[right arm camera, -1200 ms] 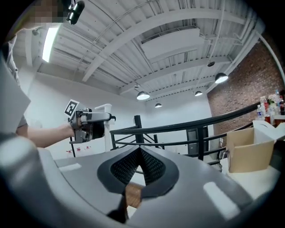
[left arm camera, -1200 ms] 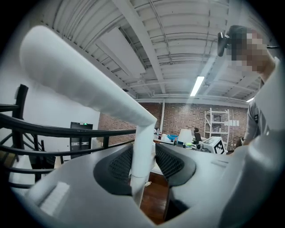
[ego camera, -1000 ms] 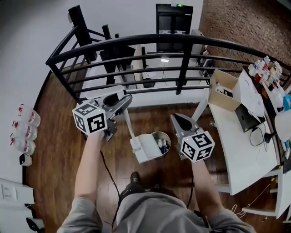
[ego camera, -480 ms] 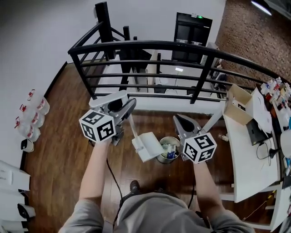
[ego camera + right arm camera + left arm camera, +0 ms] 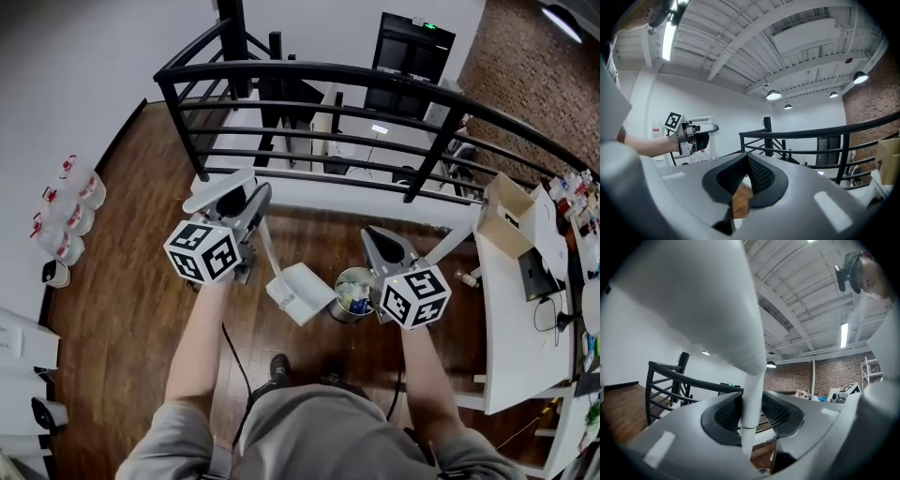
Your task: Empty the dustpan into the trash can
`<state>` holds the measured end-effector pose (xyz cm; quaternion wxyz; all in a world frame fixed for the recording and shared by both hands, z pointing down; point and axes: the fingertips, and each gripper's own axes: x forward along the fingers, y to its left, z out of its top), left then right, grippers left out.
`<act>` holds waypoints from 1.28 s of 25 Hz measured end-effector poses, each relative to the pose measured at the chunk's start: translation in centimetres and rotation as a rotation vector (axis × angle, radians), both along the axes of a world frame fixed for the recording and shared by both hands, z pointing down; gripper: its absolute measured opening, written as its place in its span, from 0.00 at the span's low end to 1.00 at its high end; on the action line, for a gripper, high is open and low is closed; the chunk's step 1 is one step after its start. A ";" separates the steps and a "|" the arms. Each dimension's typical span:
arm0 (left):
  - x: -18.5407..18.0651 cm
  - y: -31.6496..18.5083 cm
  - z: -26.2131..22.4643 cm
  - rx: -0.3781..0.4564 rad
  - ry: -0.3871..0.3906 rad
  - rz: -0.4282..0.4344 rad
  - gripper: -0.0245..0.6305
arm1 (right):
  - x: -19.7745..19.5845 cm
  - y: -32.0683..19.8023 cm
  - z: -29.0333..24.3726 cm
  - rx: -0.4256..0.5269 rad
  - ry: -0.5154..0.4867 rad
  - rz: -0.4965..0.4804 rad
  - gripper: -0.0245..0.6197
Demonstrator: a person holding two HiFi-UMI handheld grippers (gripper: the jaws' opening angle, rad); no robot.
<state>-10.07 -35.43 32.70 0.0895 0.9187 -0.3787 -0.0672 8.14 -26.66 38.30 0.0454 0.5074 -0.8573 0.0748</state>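
White plastic handle (image 5: 751,404) pinched in my left gripper (image 5: 246,202). The dustpan (image 5: 300,292) hangs low, its handle sloping down-right, with the trash can (image 5: 353,292) just to its right. My right gripper (image 5: 382,246), clamped on a brown piece (image 5: 740,201), hovers by the can.

1. A black railing (image 5: 281,68) bars the way ahead.
2. A white counter (image 5: 506,328) closes off the right side.
3. Wood floor (image 5: 131,281) lies open at left, up to jugs (image 5: 70,216) by the wall.
4. The trash can (image 5: 354,295) is open-topped, the dustpan (image 5: 300,292) just beside it.
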 end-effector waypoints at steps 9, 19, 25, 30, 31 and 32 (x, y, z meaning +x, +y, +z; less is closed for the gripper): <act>-2.6 -0.2 -0.8 0.032 -0.024 -0.048 0.22 | -3.1 -1.1 -0.3 -0.001 0.003 -0.034 0.04; -5.2 -1.8 8.6 0.027 -0.089 -0.136 0.23 | -5.4 -1.5 2.4 -0.063 0.025 -0.053 0.04; -7.3 -3.4 15.0 -0.014 -0.095 -0.198 0.23 | -6.8 -2.1 5.2 -0.121 0.040 -0.073 0.04; -7.9 -4.8 19.5 -0.056 -0.101 -0.236 0.23 | -7.6 -2.6 8.1 -0.174 0.025 -0.095 0.04; -8.0 -5.1 20.4 -0.061 -0.101 -0.242 0.23 | -7.8 -2.8 8.7 -0.180 0.022 -0.096 0.04; -8.1 -5.3 21.2 -0.064 -0.099 -0.250 0.23 | -8.0 -2.9 9.2 -0.185 0.020 -0.097 0.04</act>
